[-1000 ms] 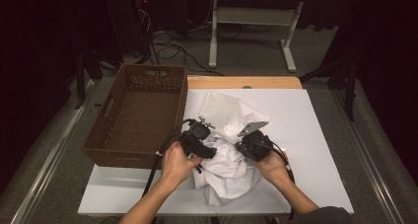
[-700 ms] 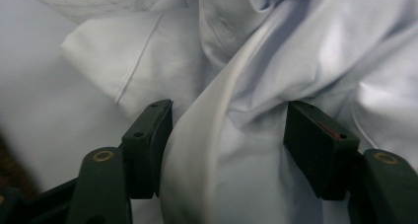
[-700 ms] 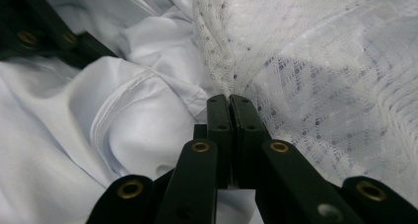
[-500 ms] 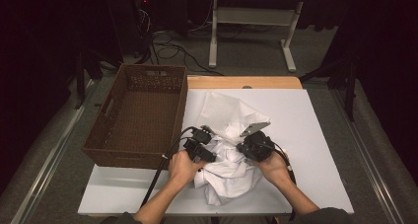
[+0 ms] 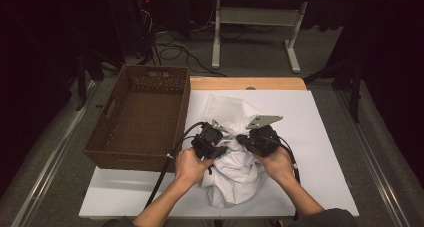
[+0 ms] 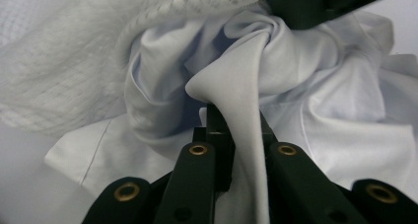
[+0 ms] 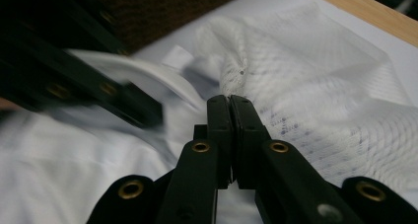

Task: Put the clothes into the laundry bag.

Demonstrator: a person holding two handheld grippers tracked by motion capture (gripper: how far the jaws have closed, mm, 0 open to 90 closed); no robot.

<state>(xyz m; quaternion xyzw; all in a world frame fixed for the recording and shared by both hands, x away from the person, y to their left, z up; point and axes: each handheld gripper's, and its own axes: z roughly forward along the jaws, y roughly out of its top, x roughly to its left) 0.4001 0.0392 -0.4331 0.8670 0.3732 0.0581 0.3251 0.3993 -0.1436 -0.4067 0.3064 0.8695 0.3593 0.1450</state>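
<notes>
Shirt (image 5: pixel 235 172) is lying crumpled on the table (image 5: pixel 320 137) beside the basket (image 5: pixel 142 117), under a mesh bag (image 5: pixel 227 109). Left gripper (image 6: pixel 231 130), jaws just closing, is pinching a shirt fold. Right gripper (image 7: pixel 230 115) is clenching the mesh edge.

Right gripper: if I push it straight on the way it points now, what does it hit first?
Probably the white mesh bag, which lies directly ahead of the right gripper, whose shut jaws seem to pinch its edge. Beyond that lies the white table top. Depth is hard to judge.
</notes>
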